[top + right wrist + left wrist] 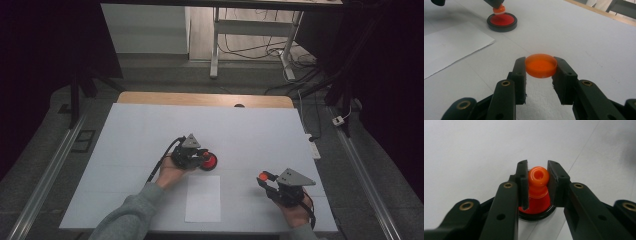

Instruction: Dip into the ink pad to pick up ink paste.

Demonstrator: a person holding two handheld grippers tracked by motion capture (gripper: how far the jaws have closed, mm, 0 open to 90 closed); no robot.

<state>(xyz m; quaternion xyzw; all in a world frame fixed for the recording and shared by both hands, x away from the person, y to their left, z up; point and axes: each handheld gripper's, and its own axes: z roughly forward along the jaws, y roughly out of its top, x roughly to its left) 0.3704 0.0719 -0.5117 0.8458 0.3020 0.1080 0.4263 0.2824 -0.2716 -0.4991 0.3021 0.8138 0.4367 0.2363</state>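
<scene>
My left gripper (201, 155) (538, 170) is shut on the round knob of an orange stamp (538, 177) (499, 10). The stamp stands upright with its foot on the red ink pad (210, 161) (535, 208) (502, 20), a round pad in a black case near the middle of the table. My right gripper (263, 178) (540, 61) sits at the front right, shut on a flat round orange lid (262, 176) (541, 66). It holds the lid level, just above the table.
A white sheet of paper (202, 198) (449, 45) lies at the front between the two hands. The white tabletop (150, 130) has a wooden edge (200, 98) at the far side. Desk legs and cables stand on the floor beyond.
</scene>
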